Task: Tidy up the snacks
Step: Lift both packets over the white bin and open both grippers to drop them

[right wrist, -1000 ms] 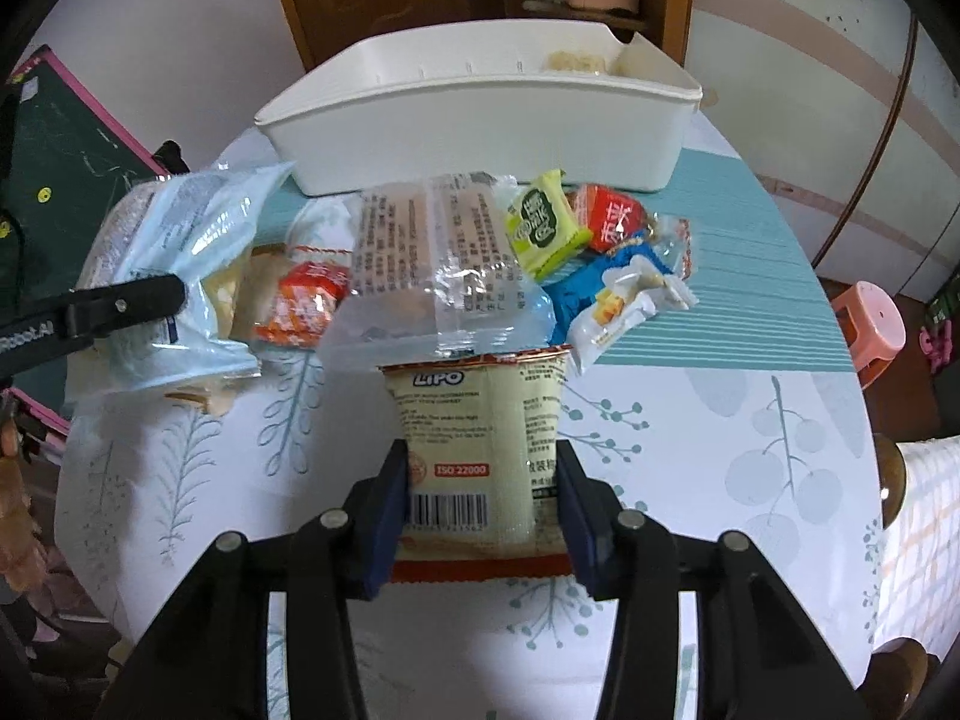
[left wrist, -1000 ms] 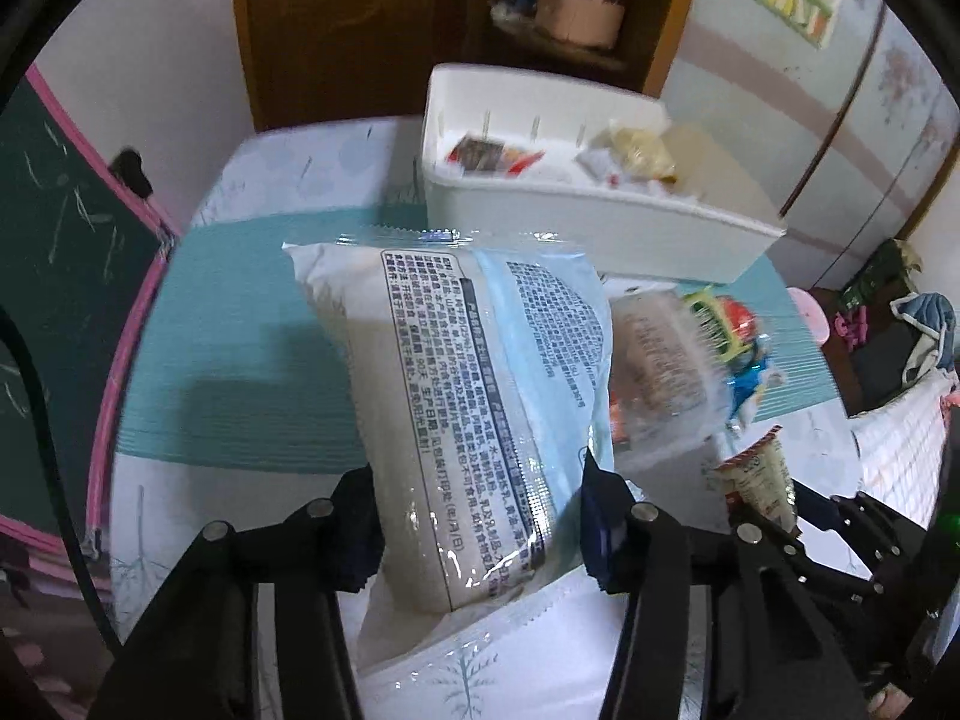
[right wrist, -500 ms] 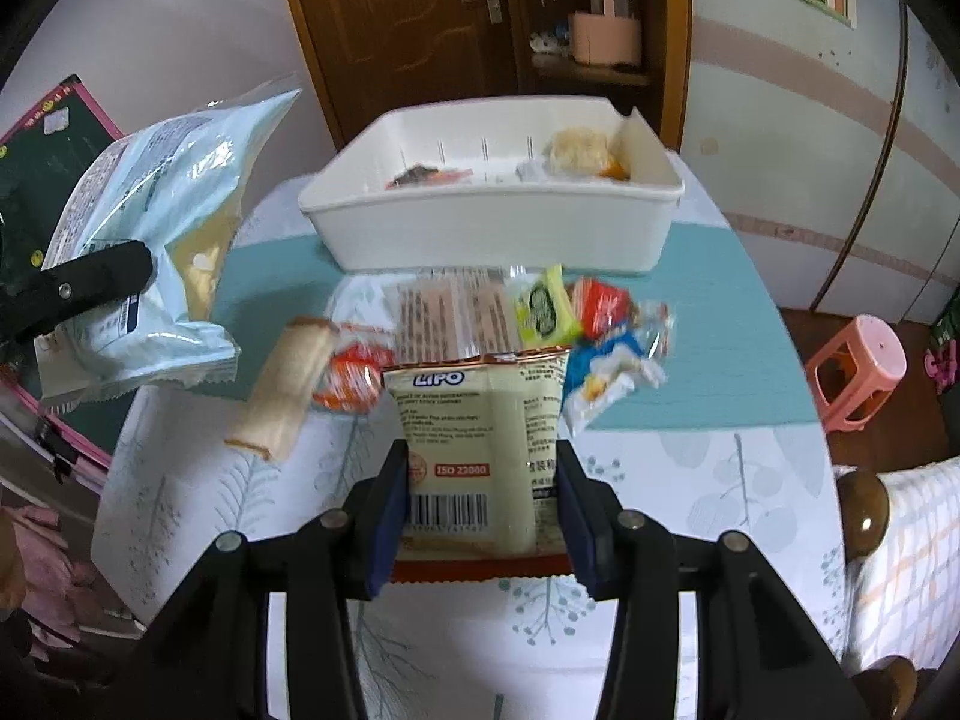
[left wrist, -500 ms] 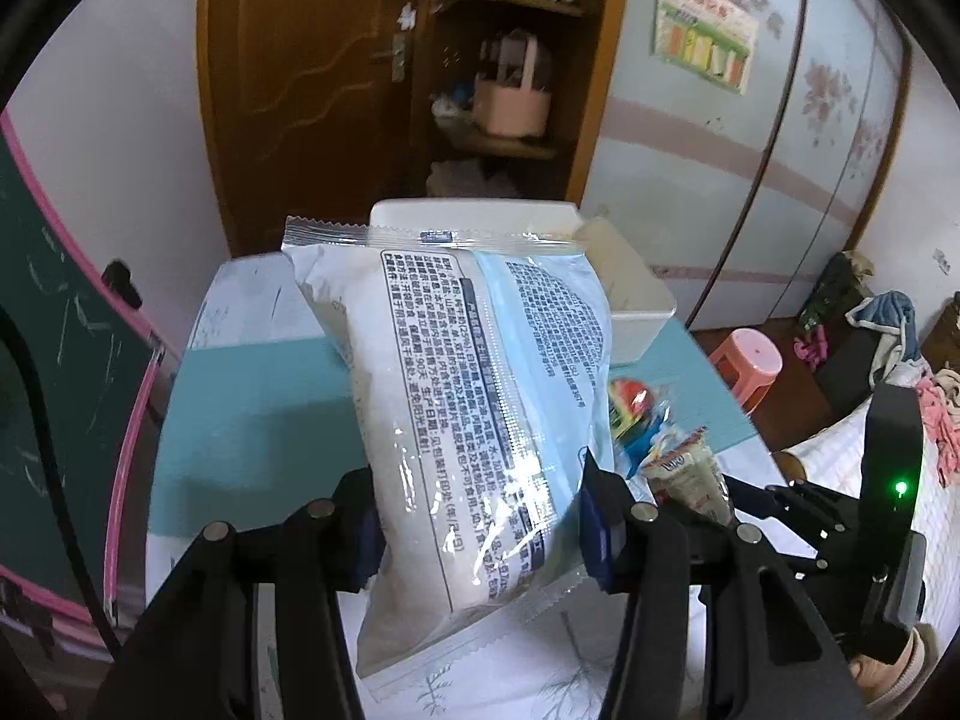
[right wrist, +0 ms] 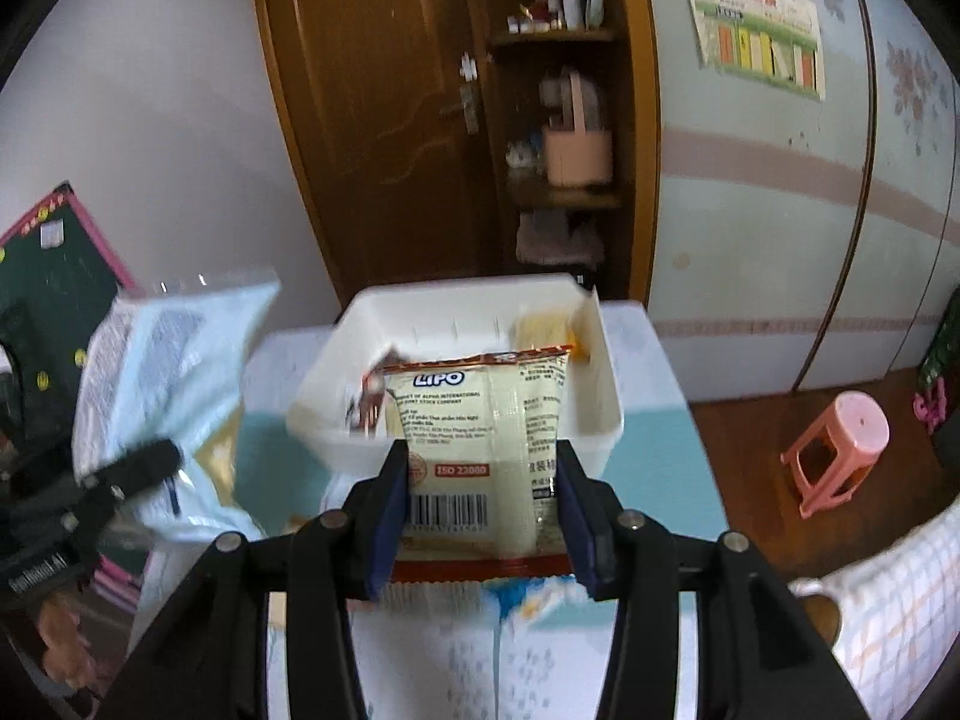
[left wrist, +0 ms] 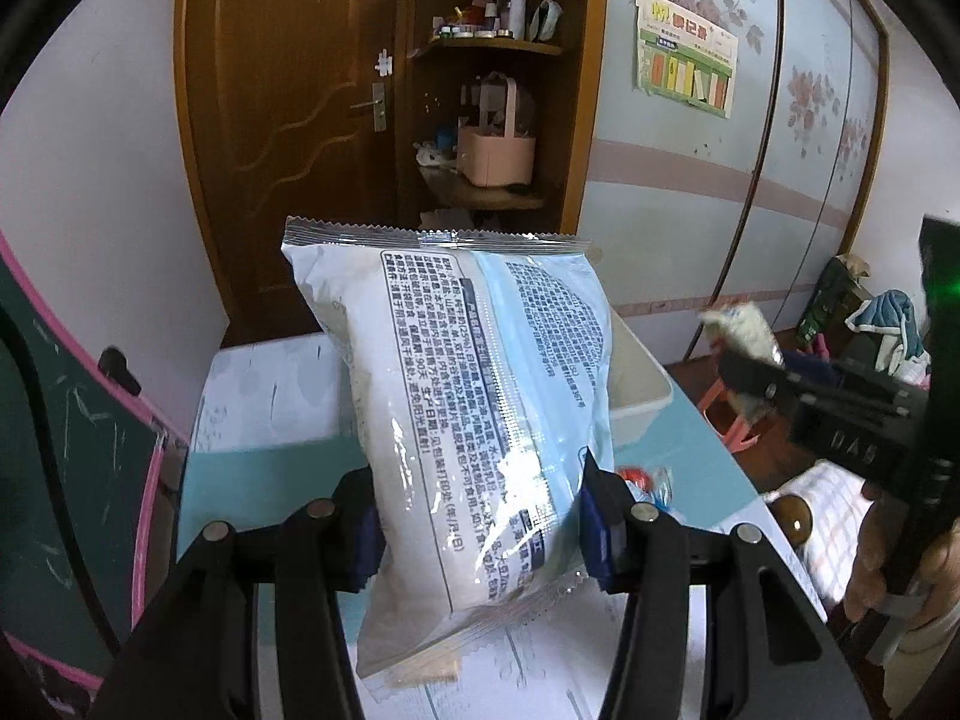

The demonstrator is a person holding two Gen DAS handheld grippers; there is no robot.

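Observation:
My left gripper (left wrist: pixel 480 522) is shut on a large white and light-blue snack bag (left wrist: pixel 474 420) and holds it upright, high above the table. My right gripper (right wrist: pixel 483 510) is shut on a cream LIPO biscuit pack (right wrist: pixel 480 450) with a red edge, held in front of the white bin (right wrist: pixel 600 414). The bin holds a few snacks at its back. The blue bag and left gripper show at the left of the right wrist view (right wrist: pixel 162 396). The right gripper with its pack shows at the right of the left wrist view (left wrist: pixel 744 336). The bin's corner shows behind the bag (left wrist: pixel 636 396).
The table has a teal and white leaf-print cloth (right wrist: pixel 660 456). A few small wrapped snacks lie on it (left wrist: pixel 648 480). A green chalkboard with a pink frame (left wrist: pixel 72 450) stands at the left. A pink stool (right wrist: pixel 840 456) is on the floor at the right. A wooden door and shelf are behind.
Both grippers have risen well above the table with their packs. The right gripper has moved forward toward the bin. The pile of snacks has dropped mostly out of view.

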